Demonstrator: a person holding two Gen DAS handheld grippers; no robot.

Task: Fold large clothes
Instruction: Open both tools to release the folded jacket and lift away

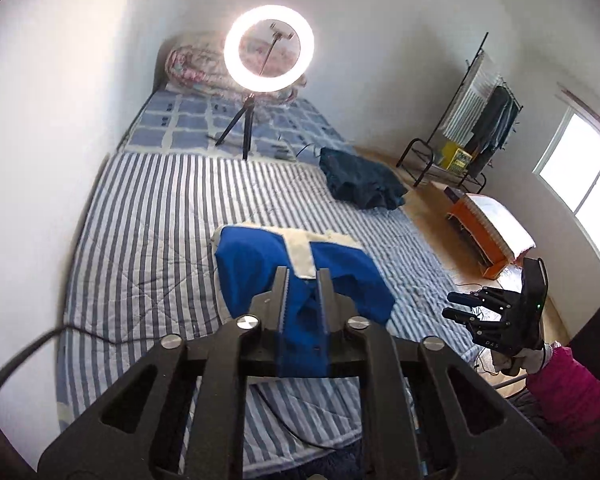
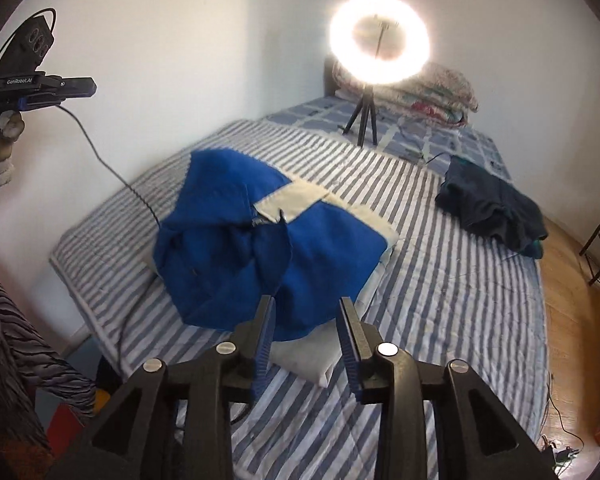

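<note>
- Blue garment (image 2: 260, 248) with cream panels (image 2: 292, 202) lies bunched on the striped bed cover (image 2: 440, 300), near the bed's foot end; a pale layer shows under its near edge.
- Left hand-held gripper (image 1: 302, 280): a fold of blue cloth runs between its two fingers, which are pinched onto it.
- Right hand-held gripper (image 2: 306, 312): fingers spread apart with nothing between them, tips just above the garment's near edge; in the left view it sits off to the right, past the bed's edge.
- Dark blue clothing pile (image 1: 360, 180) rests farther up the bed, well apart from the blue garment.
- Lit ring light (image 1: 269, 49) on a tripod stands on the checked sheet (image 1: 188, 128), near folded floral bedding (image 2: 432, 88).
- Clothes rack (image 1: 472, 112) stands by the wall.
</note>
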